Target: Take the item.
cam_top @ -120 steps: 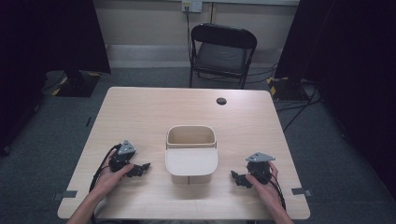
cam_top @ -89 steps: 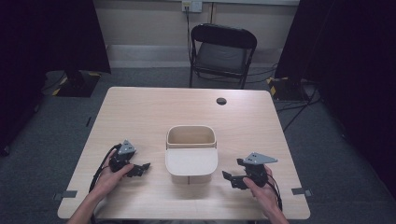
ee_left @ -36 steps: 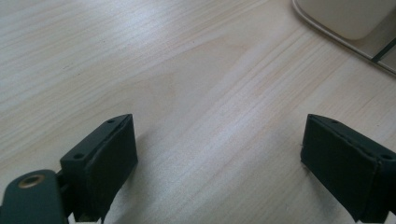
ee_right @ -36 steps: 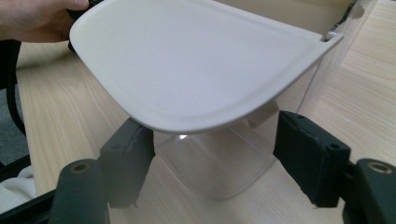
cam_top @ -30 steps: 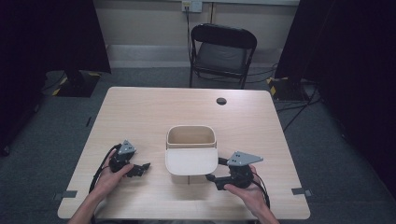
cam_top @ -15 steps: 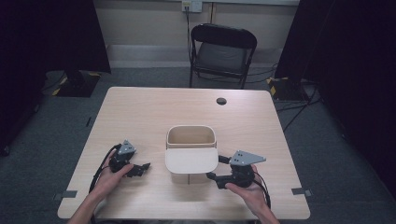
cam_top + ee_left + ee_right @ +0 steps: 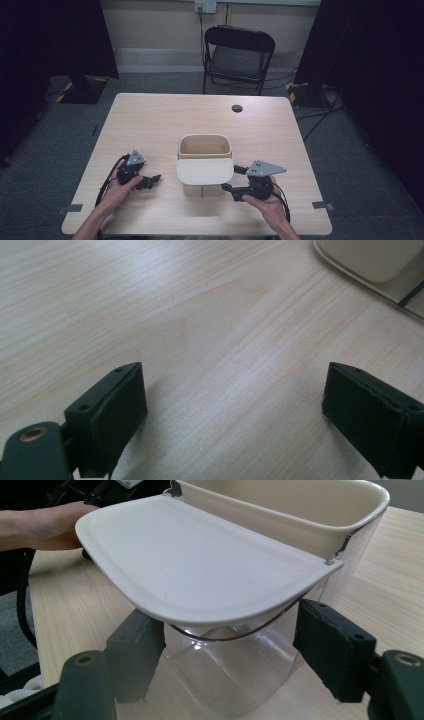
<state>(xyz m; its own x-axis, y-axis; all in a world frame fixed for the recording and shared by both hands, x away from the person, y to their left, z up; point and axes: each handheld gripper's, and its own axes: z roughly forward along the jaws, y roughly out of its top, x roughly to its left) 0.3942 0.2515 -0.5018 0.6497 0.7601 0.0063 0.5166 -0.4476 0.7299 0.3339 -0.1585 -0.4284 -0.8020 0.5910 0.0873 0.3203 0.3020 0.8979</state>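
Mid-table, clear bin (image 7: pixel 204 165) with cream lid (image 7: pixel 200 565) flipped open, inside hidden, right gripper (image 7: pixel 235 178) half-open around its corner, left gripper (image 7: pixel 152 180) wide, holding nothing

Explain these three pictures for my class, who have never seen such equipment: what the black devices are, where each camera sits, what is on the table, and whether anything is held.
A person sits at a pale wooden table with a hand-held two-jaw grasping tool in each hand. One picture is taken from above the table; the other two come from small cameras riding on each tool, looking along its black jaws.

In the middle stands a clear plastic container with a cream rim and an open cream hinged lid. Far back lies a small dark round object.

The left tool rests open over bare wood, holding nothing. The right tool sits at the container's side, under the lid, with a jaw on either side of a clear corner; whether they press on it is hard to tell.
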